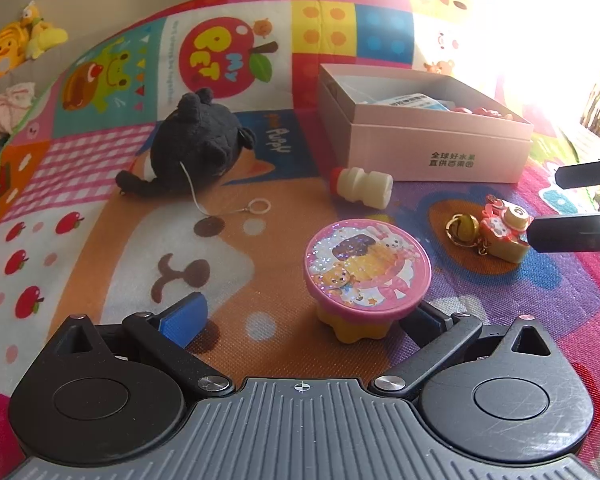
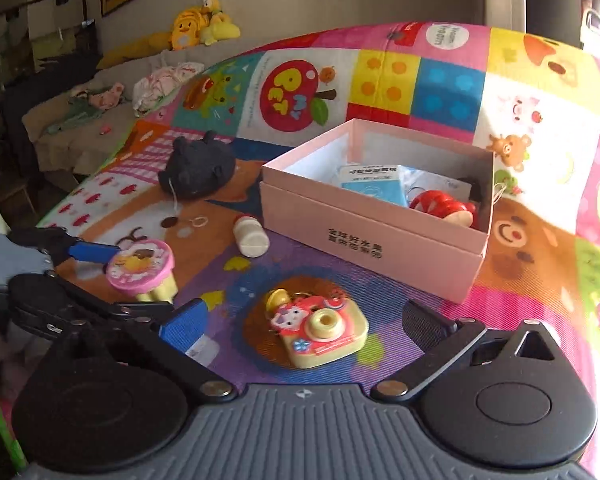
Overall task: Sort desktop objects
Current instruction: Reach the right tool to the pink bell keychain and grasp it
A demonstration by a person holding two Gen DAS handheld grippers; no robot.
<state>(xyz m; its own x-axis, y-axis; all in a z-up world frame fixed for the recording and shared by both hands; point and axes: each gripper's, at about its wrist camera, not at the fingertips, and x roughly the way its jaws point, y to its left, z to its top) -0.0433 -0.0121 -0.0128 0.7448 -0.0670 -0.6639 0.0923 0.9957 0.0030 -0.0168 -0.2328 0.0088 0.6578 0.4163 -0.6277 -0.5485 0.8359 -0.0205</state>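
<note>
Toy camera [image 2: 323,330] lies on the play mat [image 2: 380,292], near side of the pink box [image 2: 364,236], between the wide-open, empty jaws of the right gripper [image 2: 304,326]. Judged light, rigid, glossy plastic; grip its flat sides, not the keyring. Left gripper [image 1: 300,316] stands open around the round pink-lidded toy [image 1: 367,264], not pressing it.

Toy camera [image 2: 324,330]: glossy plastic. Black plush toy [image 1: 198,142]: fuzzy cloth. Pink box [image 2: 364,236]: matt card. Mat [image 1: 260,280]: finely ribbed.
</note>
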